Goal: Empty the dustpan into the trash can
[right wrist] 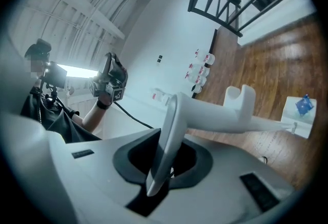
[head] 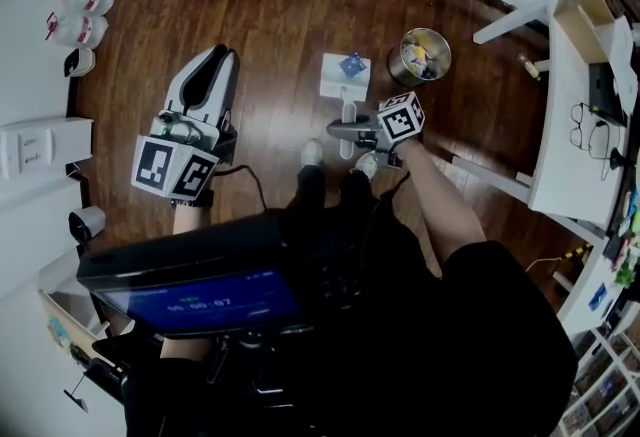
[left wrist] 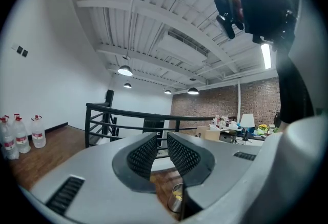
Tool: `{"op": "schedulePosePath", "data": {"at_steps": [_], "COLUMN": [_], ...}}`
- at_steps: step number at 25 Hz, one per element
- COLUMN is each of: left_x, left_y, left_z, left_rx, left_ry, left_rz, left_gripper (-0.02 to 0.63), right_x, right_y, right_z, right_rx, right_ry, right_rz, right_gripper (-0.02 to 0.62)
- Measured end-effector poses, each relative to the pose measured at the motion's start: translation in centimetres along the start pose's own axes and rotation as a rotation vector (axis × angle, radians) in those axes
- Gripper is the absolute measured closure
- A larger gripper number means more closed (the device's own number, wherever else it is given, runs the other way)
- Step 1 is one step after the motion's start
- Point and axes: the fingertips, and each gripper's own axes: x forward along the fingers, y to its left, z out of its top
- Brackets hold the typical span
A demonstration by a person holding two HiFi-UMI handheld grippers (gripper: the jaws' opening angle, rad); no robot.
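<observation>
— Tool state?
— Right gripper (head: 340, 130) pinches the dustpan (head: 345, 77) handle; pan lies ahead, handle running back to the jaws
— Trash can (head: 420, 56)?
— Just right of the pan, on this hand's side

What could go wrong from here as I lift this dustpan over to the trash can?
The right gripper has its jaws on only the thin end of the dustpan handle, so the pan may twist or slip. The loose blue scrap could slide onto the floor before reaching the trash can, whose mouth looks no wider than the pan.
</observation>
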Motion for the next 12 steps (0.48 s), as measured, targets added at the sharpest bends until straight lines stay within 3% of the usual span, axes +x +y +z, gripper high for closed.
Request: {"op": "schedulePosePath", "data": {"at_steps": [12], "left_x": [-1.0], "left_y": [1.3], "left_z": [-1.6], "left_rx": [-0.096], "left_ry": [-0.005], "left_rz": [-0.008], "left_gripper": [0.549], "right_x": [0.1], "right_y": [3.3], "right_z": [-0.8], "right_rx": [-0.045], "right_ry": [0.071], "right_rz": [-0.032], "right_gripper": [0.537]}}
